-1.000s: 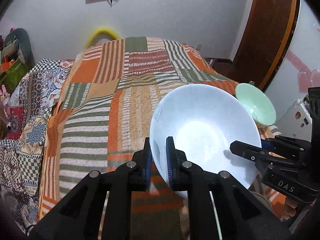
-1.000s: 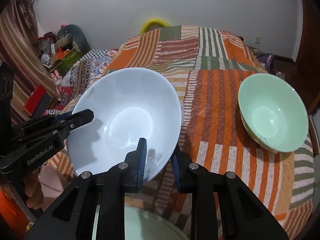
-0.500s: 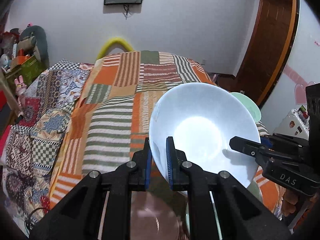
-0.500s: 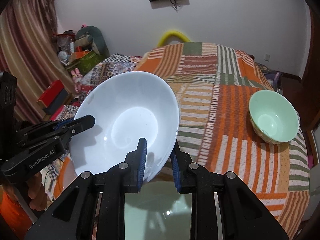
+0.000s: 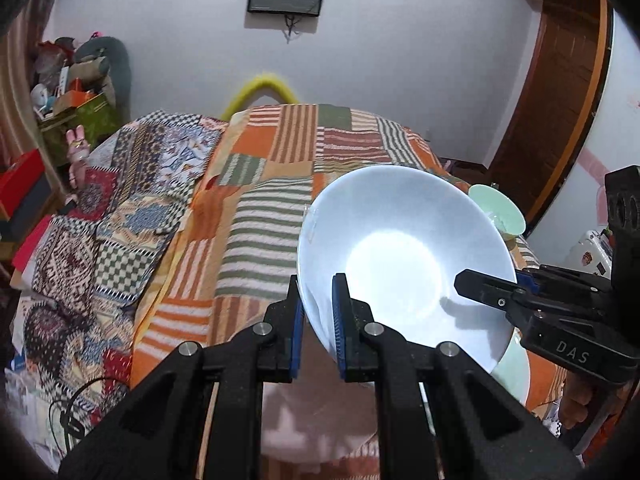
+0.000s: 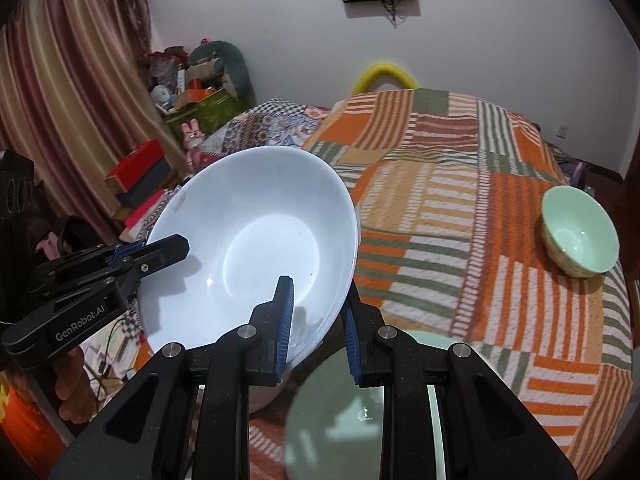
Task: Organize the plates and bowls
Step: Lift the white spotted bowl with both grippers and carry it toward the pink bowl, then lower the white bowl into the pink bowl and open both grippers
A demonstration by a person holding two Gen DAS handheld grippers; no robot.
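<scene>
- Left wrist view: the left gripper (image 5: 318,314) is pinched narrow on the near rim of the white bowl (image 5: 404,256), which is held tilted in the air above the striped patchwork blanket (image 5: 256,216).
- The right gripper (image 5: 464,278) reaches in from the right, one finger inside the bowl at the opposite rim.
- Risk, as I judge it: the bowl hangs on two thin rim grips; if either hand pulls apart or twists out of step, the smooth rim could slide out and drop onto the dishes below.
- Count here: one white bowl, one small green bowl (image 5: 498,210) resting on the blanket behind it, one pale green dish edge (image 5: 516,368) under the white bowl, and a blurred pinkish dish (image 5: 320,416) beneath the fingers.

- Right wrist view: the right gripper (image 6: 316,316) is clamped narrow on the white bowl's (image 6: 256,252) lower rim; the left gripper (image 6: 176,248) grips the far left rim.
- A green plate (image 6: 340,408) lies directly below, near the bed's edge; the green bowl (image 6: 580,230) sits well apart to the right.
- Risk: lowering the tilted bowl too fast could knock its edge against the plate, or tip it off the soft blanket (image 6: 460,200).
- Count here: one white bowl, one green bowl, one green plate, two grippers.
</scene>
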